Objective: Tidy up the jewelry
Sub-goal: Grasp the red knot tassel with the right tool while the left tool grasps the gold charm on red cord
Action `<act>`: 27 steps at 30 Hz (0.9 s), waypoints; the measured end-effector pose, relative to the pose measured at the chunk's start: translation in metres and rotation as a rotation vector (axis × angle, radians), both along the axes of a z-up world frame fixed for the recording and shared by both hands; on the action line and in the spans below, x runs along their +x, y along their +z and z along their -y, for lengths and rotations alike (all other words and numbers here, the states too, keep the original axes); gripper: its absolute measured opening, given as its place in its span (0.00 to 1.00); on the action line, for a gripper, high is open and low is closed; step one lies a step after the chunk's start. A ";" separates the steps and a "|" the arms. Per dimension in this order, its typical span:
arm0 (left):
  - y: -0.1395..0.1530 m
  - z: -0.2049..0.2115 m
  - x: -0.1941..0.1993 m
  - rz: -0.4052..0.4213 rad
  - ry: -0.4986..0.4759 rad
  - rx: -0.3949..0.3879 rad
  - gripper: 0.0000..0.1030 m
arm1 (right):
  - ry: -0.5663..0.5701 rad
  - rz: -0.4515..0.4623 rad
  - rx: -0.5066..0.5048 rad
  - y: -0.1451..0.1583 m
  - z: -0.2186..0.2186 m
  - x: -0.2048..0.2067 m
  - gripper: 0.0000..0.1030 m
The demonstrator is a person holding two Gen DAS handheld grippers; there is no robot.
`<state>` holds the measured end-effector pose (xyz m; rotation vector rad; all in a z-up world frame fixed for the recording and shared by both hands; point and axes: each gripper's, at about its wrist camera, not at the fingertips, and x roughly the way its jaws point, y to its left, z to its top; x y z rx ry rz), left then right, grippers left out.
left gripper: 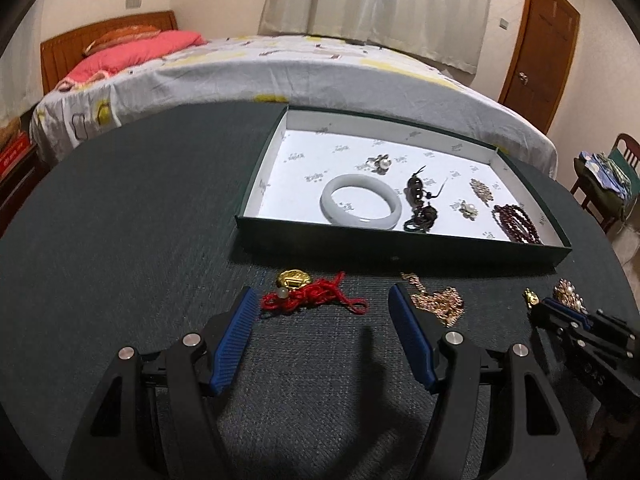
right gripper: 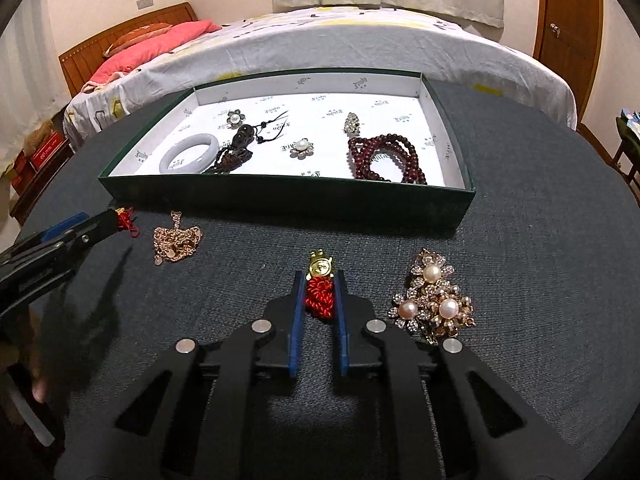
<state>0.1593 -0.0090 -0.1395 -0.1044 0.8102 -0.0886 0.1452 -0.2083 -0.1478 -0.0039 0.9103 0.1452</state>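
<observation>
Left claw [left gripper: 322,308], blue pads spread wide apart, hovering over the dark woven counter [left gripper: 120,200] beside a gold coin charm on knotted red cord [left gripper: 316,296]. Rose-gold chain necklace [right gripper: 176,240] lying next. Right claw [right gripper: 319,292] closing around a gold figurine charm with red knotted cord [right gripper: 319,284]. Pearl-and-crystal flower brooch cluster [right gripper: 434,300] sitting rightmost. Green-walled, white-lined jewelry tray [right gripper: 280,196] standing behind.

Glossy jade-like bangle [left gripper: 361,203] on paper-lined box [left gripper: 400,250]; matt woven tabletop [left gripper: 140,220].
</observation>
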 end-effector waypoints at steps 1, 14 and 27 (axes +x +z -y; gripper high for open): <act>-0.002 -0.001 0.003 -0.008 0.005 -0.001 0.64 | 0.000 0.000 0.002 0.000 0.000 0.000 0.13; -0.010 -0.009 0.017 -0.057 0.006 -0.029 0.37 | -0.001 -0.002 0.013 0.001 0.001 0.000 0.13; -0.010 -0.012 0.011 -0.054 -0.025 -0.049 0.14 | -0.001 -0.002 0.014 0.001 0.001 0.000 0.13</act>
